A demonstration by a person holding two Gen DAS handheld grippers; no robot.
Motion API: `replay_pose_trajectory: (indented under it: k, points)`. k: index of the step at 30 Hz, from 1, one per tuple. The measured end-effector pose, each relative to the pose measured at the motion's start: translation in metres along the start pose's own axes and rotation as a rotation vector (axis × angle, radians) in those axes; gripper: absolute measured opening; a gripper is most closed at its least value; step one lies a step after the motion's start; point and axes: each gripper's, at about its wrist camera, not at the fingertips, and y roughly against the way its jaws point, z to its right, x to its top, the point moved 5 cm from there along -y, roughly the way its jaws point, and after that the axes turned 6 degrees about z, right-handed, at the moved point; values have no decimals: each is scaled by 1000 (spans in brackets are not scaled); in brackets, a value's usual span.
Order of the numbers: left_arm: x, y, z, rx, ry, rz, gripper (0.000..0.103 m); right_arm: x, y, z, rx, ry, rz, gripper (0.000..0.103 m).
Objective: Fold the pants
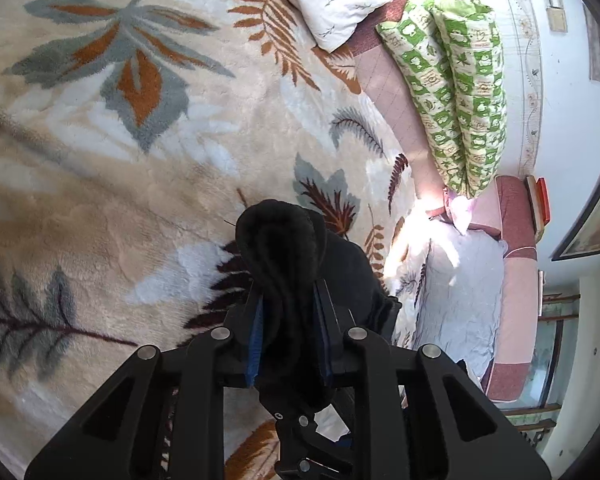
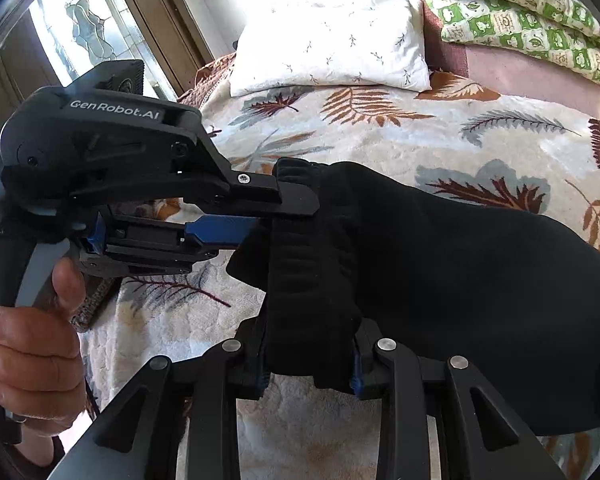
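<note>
The black pants [image 2: 440, 280] are clamped by both the left hand-held gripper [image 1: 290, 312] and the right hand-held gripper [image 2: 310, 354]; the waistband should be kept level while lowered onto the bed [image 2: 380, 136].

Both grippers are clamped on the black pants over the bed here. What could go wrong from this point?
1. Both the left gripper and the right gripper pinch thick bunches of the black pants; layers may slip out unevenly.
2. The grips sit close together at the waistband, so the hanging fabric could land creased on the leaf-print blanket.

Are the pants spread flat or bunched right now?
Bunched: black pants hang gathered between left hand-held gripper and right hand-held gripper.
</note>
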Motion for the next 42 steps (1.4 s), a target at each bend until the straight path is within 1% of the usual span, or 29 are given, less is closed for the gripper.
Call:
replay_pose_trajectory:
  k: [3,8,12,15,19,24,27,32,36,37,40,42]
  points:
    - [-9,5,16,-28,6,19,19,0,18,5,20,-24,23,29]
    - [-26,4,53,-30,-31,32,19,1,53,22,36,-60,64,29]
    - [-41,-6,86,-31,-72,30,20,4,82,44,39,-94,100,29]
    - [-53,-20,110,-26,-96,15,20,2,102,66,45,-134,121,29]
    - [-71,-49,140,-19,-125,-23,20,-1,125,104,57,-207,144,29]
    - [-98,-102,179,11,-173,-85,20,-12,150,157,61,-313,162,29]
    - [-112,-137,197,29,-191,-129,20,-20,161,188,60,-375,174,29]
    - [-133,-184,222,59,-221,-189,20,-35,177,235,56,-473,199,29]
    - [-145,-209,227,119,-263,-215,20,-50,177,266,73,-554,195,31]
    - [-147,-214,226,135,-265,-221,20,-54,177,273,82,-578,193,33]
    - [-149,-230,221,186,-266,-238,20,-66,173,288,104,-646,182,33]
    - [-151,-234,219,207,-263,-256,21,-71,174,294,128,-687,180,33]
